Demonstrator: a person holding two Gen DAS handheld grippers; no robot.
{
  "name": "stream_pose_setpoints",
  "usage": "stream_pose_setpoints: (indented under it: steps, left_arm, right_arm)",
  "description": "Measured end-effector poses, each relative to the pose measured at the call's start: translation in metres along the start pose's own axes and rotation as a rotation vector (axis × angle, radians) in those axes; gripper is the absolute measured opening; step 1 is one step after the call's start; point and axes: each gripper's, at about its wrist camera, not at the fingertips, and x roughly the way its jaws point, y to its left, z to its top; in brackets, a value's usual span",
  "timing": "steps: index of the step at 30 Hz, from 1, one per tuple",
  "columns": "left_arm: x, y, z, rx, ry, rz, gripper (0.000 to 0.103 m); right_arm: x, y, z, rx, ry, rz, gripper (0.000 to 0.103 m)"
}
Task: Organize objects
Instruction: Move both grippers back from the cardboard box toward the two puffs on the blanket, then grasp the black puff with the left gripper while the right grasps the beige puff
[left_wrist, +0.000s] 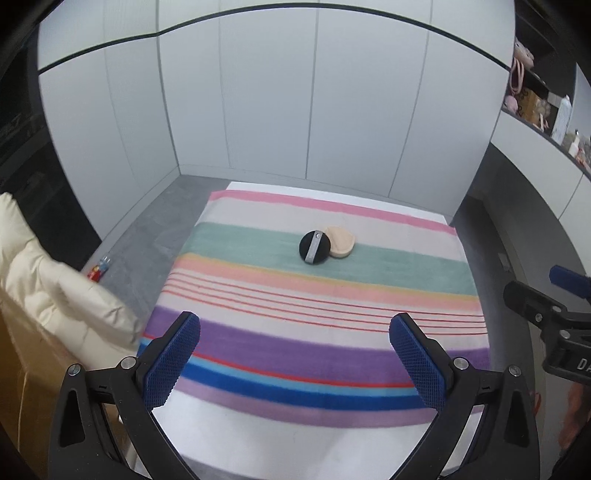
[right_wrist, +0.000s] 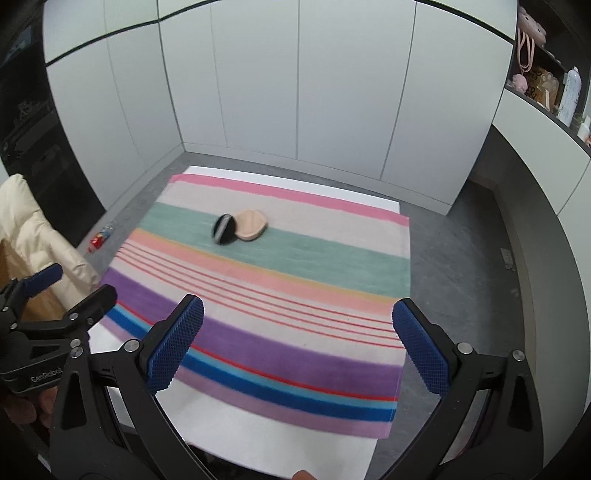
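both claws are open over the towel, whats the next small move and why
Probably ease the left claw forward toward the black puff: both claws hang open and empty, well short of it, and it overlaps the beige puff on the towel's green stripe, so it likely goes first.

I seem to be in a home, likely a bedroom or dressing corner. Plain white wardrobe doors (right_wrist: 332, 92) line the wall ahead of me. A striped towel (right_wrist: 266, 295) covers the tabletop (right_wrist: 461, 258), a cream padded jacket (left_wrist: 48, 295) hangs at my left, and open shelves (right_wrist: 546, 88) at right hold pink bags, bottles and small keepsakes.
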Motion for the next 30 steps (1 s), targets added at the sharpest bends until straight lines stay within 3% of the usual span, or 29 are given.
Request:
stream_pose_setpoints:
  steps: [6,17,20,25,30]
  left_arm:
    - [0.041,-0.007,0.016,0.022,0.006,-0.025,0.103]
    - [0.162,-0.002,0.022,0.001,0.041,-0.054,0.098]
    - [0.198,-0.003,0.024,0.016,0.081,-0.077,0.09]
    - [0.243,-0.009,0.03,0.04,0.121,-0.099,0.089]
    - [0.26,-0.017,0.039,0.081,0.117,-0.105,0.072]
  right_arm:
    - [0.055,0.0,0.009,-0.033,0.03,0.01,0.103]
    - [0.175,0.005,0.021,-0.036,0.094,0.037,0.098]
    - [0.206,0.003,0.021,-0.032,0.1,0.048,0.098]
    - [0.243,0.004,0.025,-0.042,0.108,0.053,0.096]
    - [0.262,0.007,0.032,-0.036,0.11,0.065,0.09]
